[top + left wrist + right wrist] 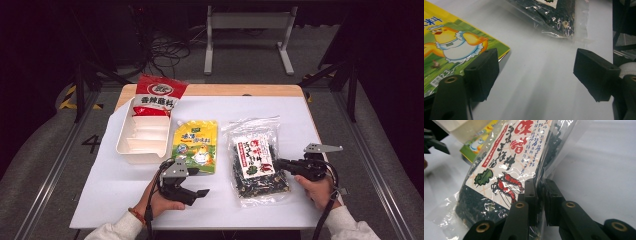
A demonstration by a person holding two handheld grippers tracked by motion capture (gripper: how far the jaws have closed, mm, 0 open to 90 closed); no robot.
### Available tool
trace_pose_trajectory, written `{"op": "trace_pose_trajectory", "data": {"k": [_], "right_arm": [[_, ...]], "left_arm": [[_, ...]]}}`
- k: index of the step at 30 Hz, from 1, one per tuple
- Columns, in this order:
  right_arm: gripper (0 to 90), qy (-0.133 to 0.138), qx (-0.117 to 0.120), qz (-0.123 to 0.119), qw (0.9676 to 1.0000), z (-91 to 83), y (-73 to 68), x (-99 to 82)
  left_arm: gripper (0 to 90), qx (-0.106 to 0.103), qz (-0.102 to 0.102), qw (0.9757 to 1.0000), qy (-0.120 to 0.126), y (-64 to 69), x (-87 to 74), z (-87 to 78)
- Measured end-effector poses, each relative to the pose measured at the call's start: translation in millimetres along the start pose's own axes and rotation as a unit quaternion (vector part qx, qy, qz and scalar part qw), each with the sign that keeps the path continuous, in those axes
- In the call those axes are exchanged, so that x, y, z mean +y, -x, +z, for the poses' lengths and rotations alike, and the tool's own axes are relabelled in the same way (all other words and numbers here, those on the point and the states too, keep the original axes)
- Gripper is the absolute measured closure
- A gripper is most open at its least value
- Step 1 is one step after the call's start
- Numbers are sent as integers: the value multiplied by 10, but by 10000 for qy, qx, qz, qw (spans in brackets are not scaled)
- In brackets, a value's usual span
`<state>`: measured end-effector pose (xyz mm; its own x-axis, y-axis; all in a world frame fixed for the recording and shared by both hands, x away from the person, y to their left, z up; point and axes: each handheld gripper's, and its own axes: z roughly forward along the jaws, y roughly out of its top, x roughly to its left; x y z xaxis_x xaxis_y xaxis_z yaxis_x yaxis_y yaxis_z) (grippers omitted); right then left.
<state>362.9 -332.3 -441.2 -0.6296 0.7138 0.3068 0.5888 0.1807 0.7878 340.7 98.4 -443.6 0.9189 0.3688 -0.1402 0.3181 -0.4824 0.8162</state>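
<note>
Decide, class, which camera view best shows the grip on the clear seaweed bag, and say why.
The right gripper view: the right gripper pinches the seaweed bag edge up close. The high view shows the whole bag, small. The left gripper view catches one corner.

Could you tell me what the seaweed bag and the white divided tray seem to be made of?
Seaweed bag: thin clear plastic film, glossy; it crinkles and glints, with dark flakes visible through it, and a printed label, apparently paper. White tray: probably moulded rigid plastic, smooth and faintly sheened, with thin, even walls and dividers.
</note>
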Motion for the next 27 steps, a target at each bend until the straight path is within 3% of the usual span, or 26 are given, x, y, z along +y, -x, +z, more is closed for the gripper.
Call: {"op": "trace_pose_trajectory", "data": {"k": [3,10,12,19,23,27], "right_arm": [[822,217,0,-265,9994,-49,-33,-30],[826,529,12,-601,9968,-136,-109,-55],[827,633,37,-653,9958,-151,-126,-56],[829,888,104,-832,9925,-199,-197,-35],[832,979,137,-900,9910,-230,-230,-16],[834,1066,152,-1039,9887,-264,-301,18]], "left_arm": [[192,-73,-95,9999,-40,-5,77,102],[157,-340,-290,9990,62,-22,301,412],[150,-276,-293,9992,73,-11,352,485],[136,-452,-608,9966,325,-55,519,707],[161,-495,-742,9952,408,-69,558,775],[234,-530,-716,9943,585,-48,621,811]]}}
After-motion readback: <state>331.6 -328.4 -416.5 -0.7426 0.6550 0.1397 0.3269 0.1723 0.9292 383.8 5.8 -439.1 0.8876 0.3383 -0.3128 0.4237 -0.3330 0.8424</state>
